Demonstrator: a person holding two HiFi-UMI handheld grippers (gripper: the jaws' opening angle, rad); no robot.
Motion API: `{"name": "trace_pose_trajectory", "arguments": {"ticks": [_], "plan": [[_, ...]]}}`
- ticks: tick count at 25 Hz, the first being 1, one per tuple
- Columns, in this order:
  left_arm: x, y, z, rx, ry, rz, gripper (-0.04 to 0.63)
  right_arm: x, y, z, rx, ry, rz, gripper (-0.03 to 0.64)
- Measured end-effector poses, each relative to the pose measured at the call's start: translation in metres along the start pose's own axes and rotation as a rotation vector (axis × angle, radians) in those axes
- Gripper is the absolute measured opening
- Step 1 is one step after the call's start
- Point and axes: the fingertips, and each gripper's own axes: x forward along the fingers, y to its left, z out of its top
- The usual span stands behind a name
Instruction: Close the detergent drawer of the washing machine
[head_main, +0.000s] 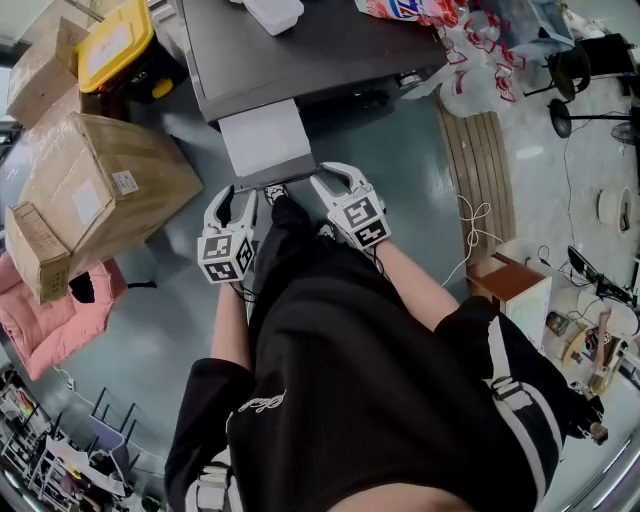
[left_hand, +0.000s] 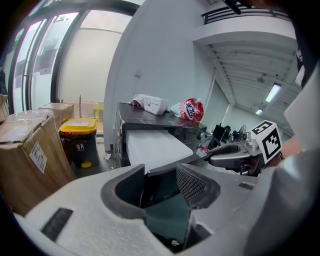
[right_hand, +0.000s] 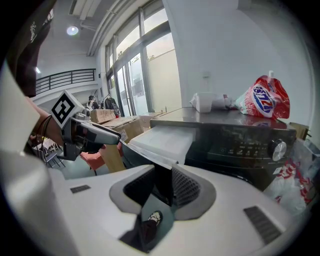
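Observation:
The washing machine (head_main: 300, 50) stands ahead with its white detergent drawer (head_main: 262, 140) pulled out toward me. My left gripper (head_main: 235, 195) sits at the drawer's front left corner and my right gripper (head_main: 335, 178) at its front right corner. In the left gripper view the dark front panel (left_hand: 159, 180) lies between the jaws of the left gripper (left_hand: 160, 185) with a gap beside it. In the right gripper view the panel's edge (right_hand: 164, 182) stands between the jaws of the right gripper (right_hand: 162, 187), close to the right pad. Neither pair of pads clamps it.
Cardboard boxes (head_main: 100, 190) and a yellow-lidded bin (head_main: 115, 45) stand left of the machine, and a pink bundle (head_main: 50, 310) lies on the floor. A red detergent bag (right_hand: 265, 97) rests on the machine's top. Plastic bags (head_main: 480, 70) and a slatted bench (head_main: 480, 150) are at the right.

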Motion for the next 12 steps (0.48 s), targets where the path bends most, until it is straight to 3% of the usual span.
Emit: {"name": "trace_pose_trajectory", "arguments": {"ticks": [12], "plan": [[0.0065, 0.0023, 0.0074, 0.001, 0.002, -0.011, 0.206, 0.0054, -0.0082, 0.0084, -0.002, -0.007, -0.010, 0.110]]}}
